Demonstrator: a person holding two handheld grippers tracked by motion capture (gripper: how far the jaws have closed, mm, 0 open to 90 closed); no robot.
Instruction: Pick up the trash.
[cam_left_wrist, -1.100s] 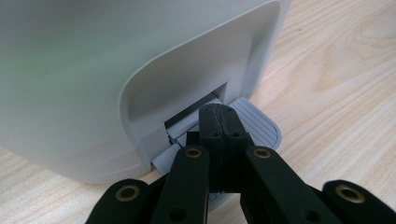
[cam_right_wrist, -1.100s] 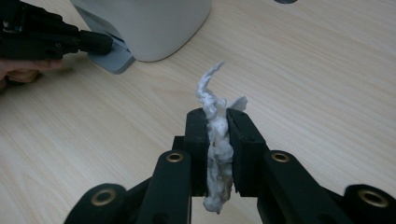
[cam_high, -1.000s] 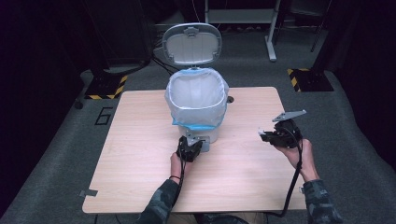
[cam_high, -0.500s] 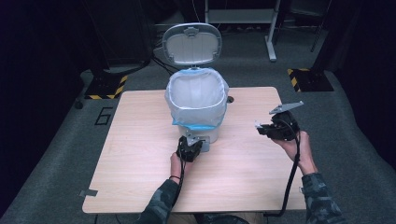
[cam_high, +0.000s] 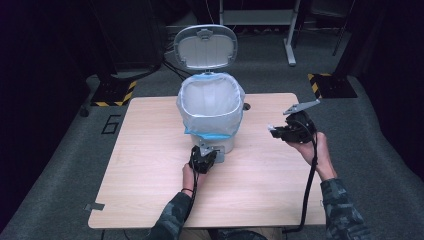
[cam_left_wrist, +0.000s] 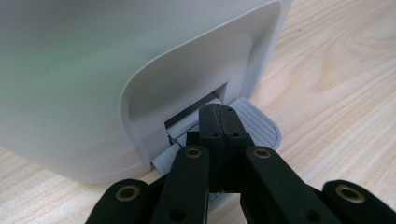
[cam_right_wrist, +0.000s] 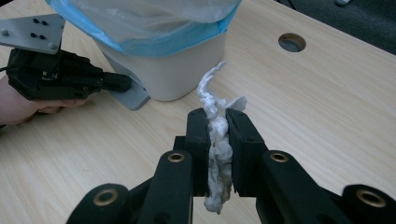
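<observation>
On table: lidded bin open, bag-lined.

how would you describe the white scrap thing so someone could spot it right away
Start at the white pedal bin with the blue-edged liner, lid up, on the wooden table. To its right, above the tabletop, the right tool is shut on a crumpled white tissue. It is the one soft, ragged scrap here, twisted to a point that sticks out past the black jaws.
</observation>
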